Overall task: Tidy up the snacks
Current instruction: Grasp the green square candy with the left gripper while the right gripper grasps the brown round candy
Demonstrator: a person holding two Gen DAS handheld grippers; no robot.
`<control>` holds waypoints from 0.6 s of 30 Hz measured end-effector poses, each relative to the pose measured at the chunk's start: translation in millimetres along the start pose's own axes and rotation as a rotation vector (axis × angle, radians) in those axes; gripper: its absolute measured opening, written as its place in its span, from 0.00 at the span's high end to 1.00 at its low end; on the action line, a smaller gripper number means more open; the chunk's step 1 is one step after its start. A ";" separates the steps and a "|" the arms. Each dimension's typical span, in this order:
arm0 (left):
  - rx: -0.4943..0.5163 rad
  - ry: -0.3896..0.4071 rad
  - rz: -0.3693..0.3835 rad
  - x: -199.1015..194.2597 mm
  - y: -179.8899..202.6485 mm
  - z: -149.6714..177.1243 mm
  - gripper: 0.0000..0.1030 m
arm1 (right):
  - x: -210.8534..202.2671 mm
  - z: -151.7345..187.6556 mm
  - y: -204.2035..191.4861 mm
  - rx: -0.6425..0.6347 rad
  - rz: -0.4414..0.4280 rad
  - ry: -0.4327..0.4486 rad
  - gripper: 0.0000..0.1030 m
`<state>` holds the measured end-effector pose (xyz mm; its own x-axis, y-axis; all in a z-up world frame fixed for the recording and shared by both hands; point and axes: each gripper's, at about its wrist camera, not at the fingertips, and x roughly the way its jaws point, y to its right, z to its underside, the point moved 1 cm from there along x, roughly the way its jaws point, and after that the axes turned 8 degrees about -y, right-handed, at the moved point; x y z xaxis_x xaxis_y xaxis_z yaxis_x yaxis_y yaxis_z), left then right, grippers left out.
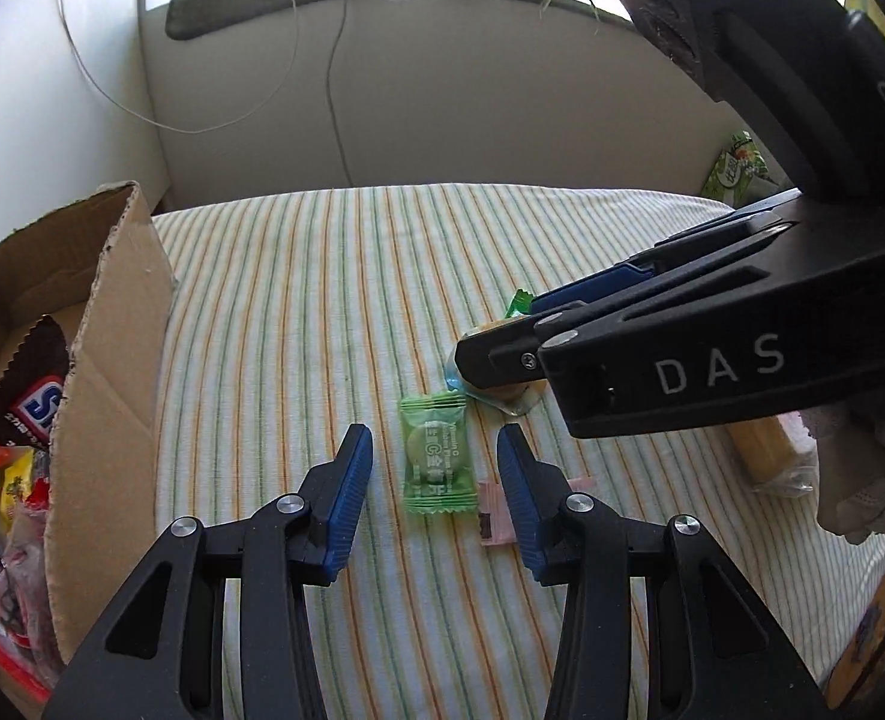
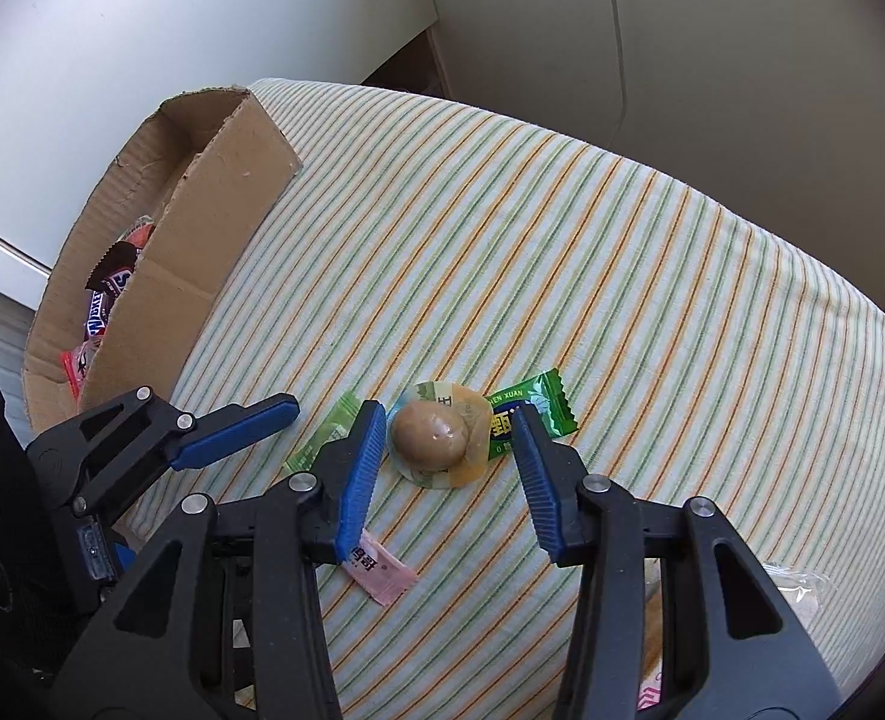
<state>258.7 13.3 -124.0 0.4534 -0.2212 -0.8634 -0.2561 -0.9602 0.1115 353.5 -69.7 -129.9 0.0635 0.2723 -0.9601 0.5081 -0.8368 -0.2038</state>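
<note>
My left gripper [image 1: 436,450] is spread wide, its blue pads on either side of a light green candy packet [image 1: 436,459] that lies flat on the striped tablecloth [image 1: 322,276]. The packet sits right in the gap, nearer the fingertips than the palm, and neither pad touches it. Just under my right-hand pad of that gripper a small pink sachet [image 1: 496,510] pokes out, partly hidden by the finger.

My right gripper [image 2: 445,420] is also wide apart. Between its pads lies a vacuum-packed brown egg [image 2: 433,435] in clear wrap, closer to the left pad than to the right one; whether that pad touches the wrap I cannot tell. Touching the egg's far right side is a dark green candy [image 2: 532,411], which reaches behind the tip of my right pad. The light green packet shows just left of that gripper, half covered by the finger, and the pink sachet lies nearer the camera beneath the left finger.

To the left of everything stands the cardboard box [image 1: 112,324], open on top, with chocolate bars [image 1: 37,402] and other wrapped snacks piled inside. At the right edge of the left view a pale yellow wrapped snack [image 1: 766,450] lies on the cloth, well apart from both grippers' gaps.
</note>
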 end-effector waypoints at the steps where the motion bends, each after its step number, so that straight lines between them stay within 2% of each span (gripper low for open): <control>1: 0.002 -0.002 -0.005 1.9 0.4 -1.5 0.59 | 0.0 0.2 -0.3 -0.001 -0.006 -0.001 0.55; 7: 0.025 -0.002 -0.031 5.9 2.5 -1.6 0.59 | 4.5 1.4 -10.7 -0.024 0.007 -0.007 0.56; 9: 0.037 0.002 -0.036 6.9 5.1 -1.2 0.61 | 6.1 3.2 -15.1 -0.030 0.015 -0.009 0.67; 11: 0.049 0.009 -0.046 7.1 9.6 -0.2 0.67 | 6.4 6.3 -15.9 -0.028 0.007 -0.010 0.68; 13: 0.055 0.015 -0.057 7.6 12.6 -0.1 0.78 | 5.9 7.3 -17.4 -0.021 0.005 -0.006 0.69; 18: 0.049 0.019 -0.047 5.7 13.9 0.4 0.81 | -2.6 9.3 -15.0 -0.018 0.026 0.013 0.72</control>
<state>257.4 -1.2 -127.5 0.4822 -0.1794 -0.8575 -0.2749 -0.9604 0.0464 337.7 -62.3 -126.2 0.0879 0.2565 -0.9625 0.5214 -0.8352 -0.1750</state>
